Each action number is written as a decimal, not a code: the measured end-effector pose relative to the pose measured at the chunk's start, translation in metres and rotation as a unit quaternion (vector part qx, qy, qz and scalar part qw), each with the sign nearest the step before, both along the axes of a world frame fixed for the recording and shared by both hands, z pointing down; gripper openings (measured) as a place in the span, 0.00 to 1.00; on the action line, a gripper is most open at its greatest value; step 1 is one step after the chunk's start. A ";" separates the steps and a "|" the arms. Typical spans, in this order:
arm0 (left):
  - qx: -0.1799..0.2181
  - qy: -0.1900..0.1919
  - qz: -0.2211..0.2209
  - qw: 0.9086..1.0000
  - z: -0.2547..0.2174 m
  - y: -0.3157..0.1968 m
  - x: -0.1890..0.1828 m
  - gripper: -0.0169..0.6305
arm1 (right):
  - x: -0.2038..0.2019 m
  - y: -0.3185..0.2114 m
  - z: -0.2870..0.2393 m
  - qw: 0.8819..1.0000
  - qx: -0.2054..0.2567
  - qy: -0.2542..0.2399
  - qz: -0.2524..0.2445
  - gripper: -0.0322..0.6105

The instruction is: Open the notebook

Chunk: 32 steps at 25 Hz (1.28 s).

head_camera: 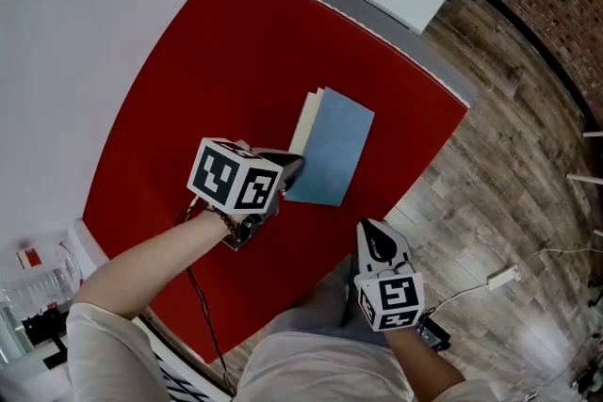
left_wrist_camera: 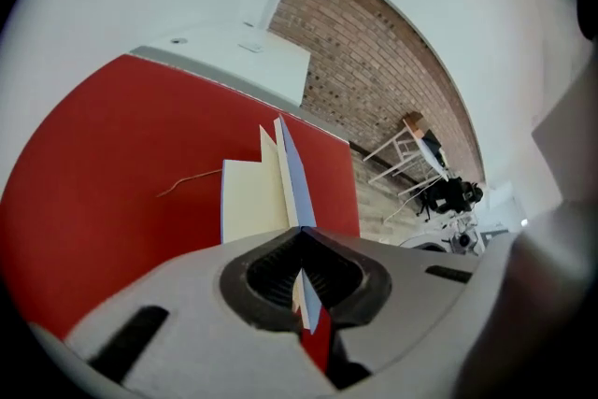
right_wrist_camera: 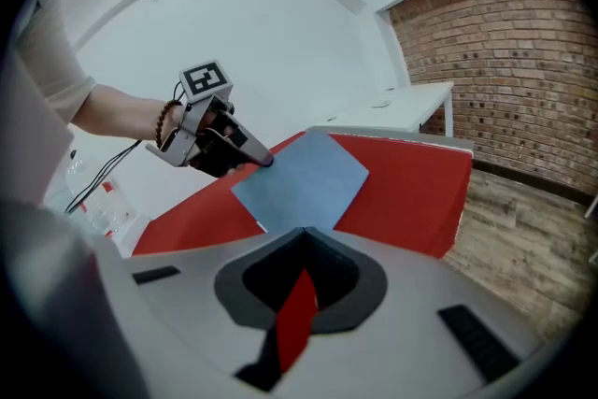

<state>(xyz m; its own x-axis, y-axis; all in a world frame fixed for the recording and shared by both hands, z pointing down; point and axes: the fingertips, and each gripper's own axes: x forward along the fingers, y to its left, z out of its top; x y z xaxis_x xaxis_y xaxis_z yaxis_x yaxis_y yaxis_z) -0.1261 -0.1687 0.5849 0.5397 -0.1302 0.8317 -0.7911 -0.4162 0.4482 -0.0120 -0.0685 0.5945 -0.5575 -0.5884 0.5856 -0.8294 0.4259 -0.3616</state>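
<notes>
A thin, blue-covered paper notebook (head_camera: 332, 149) is seen lying near the middle of a flat red worktop (head_camera: 198, 71), with its spine side turned away from the person. The left claw (head_camera: 290, 172) is closed on the near corner of the blue cover (left_wrist_camera: 296, 182), and what looks like a cream leaf is pinched along with it. The corner is taken because it is the part of the cover most easily raised off the stack. The cover is held well up off the cream pages (left_wrist_camera: 248, 201), so that it is seen almost edge-on from the left gripper view while the block beneath lies flat on the worktop. The task is judged to be under way but not finished, since the cover is not yet laid over on its far side.

The right claw (right_wrist_camera: 301, 238) is shut with nothing between its jaws; only a sliver of red worktop is seen through them. It is held near the worktop's near edge, well apart from the notebook, probably so that the cover's swing is left unobstructed.
</notes>
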 end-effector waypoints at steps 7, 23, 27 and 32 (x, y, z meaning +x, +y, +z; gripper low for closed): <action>0.013 -0.038 0.042 0.998 -0.019 0.022 -0.016 0.04 | -0.002 0.003 -0.007 1.000 0.007 -0.007 0.007 0.06; 0.058 0.019 0.152 0.986 -0.002 0.086 0.130 0.04 | 0.081 0.025 0.008 0.993 0.003 0.028 0.111 0.06; 0.073 -0.017 0.184 0.980 0.027 0.100 0.141 0.04 | 0.087 0.039 0.012 0.993 0.001 0.028 0.117 0.06; 0.070 -0.065 0.212 0.972 0.083 0.131 0.142 0.04 | 0.088 0.052 0.018 0.992 -0.007 0.027 0.120 0.06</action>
<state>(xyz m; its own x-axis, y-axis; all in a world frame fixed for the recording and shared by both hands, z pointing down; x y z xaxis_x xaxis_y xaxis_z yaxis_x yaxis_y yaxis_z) 0.0157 -0.0381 0.6678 0.4612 -0.0355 0.8866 -0.5805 -0.7677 0.2712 0.0755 -0.0165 0.6129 -0.3700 -0.6925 0.6193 -0.9246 0.2097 -0.3180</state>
